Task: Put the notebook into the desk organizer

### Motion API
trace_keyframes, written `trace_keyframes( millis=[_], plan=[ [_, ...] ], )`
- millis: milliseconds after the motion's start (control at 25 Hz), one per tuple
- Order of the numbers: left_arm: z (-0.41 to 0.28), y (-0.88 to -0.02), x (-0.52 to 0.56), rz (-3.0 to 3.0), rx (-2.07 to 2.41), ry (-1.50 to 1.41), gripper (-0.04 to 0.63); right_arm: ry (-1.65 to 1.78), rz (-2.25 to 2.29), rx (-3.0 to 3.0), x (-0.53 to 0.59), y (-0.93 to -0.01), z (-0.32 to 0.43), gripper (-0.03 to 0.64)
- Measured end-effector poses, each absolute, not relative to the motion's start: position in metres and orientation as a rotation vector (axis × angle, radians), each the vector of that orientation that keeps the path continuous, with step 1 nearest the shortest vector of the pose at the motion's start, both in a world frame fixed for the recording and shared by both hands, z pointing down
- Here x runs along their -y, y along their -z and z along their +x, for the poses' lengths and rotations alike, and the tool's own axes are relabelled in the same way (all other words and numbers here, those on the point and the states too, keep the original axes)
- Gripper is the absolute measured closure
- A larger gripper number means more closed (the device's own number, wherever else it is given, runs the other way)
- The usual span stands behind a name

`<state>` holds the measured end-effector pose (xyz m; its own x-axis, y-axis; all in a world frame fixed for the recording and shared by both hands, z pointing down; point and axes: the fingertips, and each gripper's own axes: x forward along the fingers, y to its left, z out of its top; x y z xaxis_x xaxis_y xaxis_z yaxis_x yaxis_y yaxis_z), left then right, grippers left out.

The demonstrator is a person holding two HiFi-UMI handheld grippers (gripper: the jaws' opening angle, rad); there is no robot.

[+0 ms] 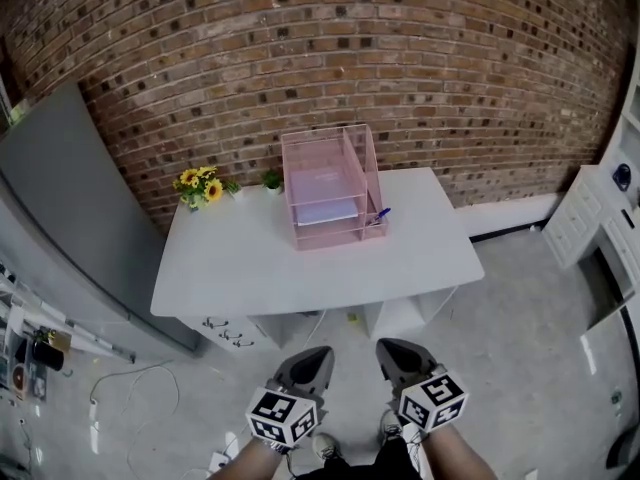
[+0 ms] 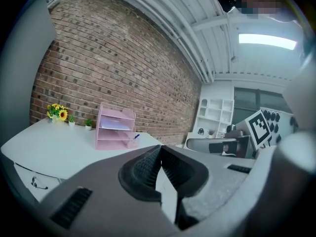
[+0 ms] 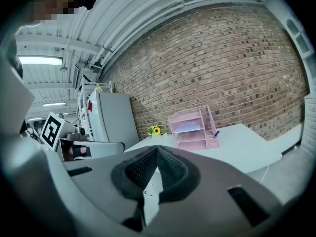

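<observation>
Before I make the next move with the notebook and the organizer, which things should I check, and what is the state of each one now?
1. Left tool empty: ok, jaws together, nothing between them.
2. Right tool empty: ok, jaws together, nothing between them.
3. Organizer upright on the desk: ok.
4. Pale flat thing on an organizer shelf is the notebook: cannot tell, too small to identify.
5. Tools close to the organizer: not ok, both hang over the floor, short of the desk's near edge.
</observation>
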<state>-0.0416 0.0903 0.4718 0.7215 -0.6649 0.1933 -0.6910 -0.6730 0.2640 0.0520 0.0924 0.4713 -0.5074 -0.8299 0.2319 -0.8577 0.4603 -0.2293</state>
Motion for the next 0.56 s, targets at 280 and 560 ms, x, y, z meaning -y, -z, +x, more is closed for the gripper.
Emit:
trace_keyframes(
  millis=[280, 560],
  plan=[
    [-0.0457, -0.4718, -0.0911, 2.605, 1.071, -0.126, 0.589, -0.497, 1.51, 2.618, -0.0898, -0.4715, 0.05, 0.614],
    [-0.0468, -0.4719, -0.0924, 2.613, 1.072, -0.121, 0.59, -0.498, 1.506, 2.617, -0.092, -0.4754, 0.0478, 0.614]
  ],
)
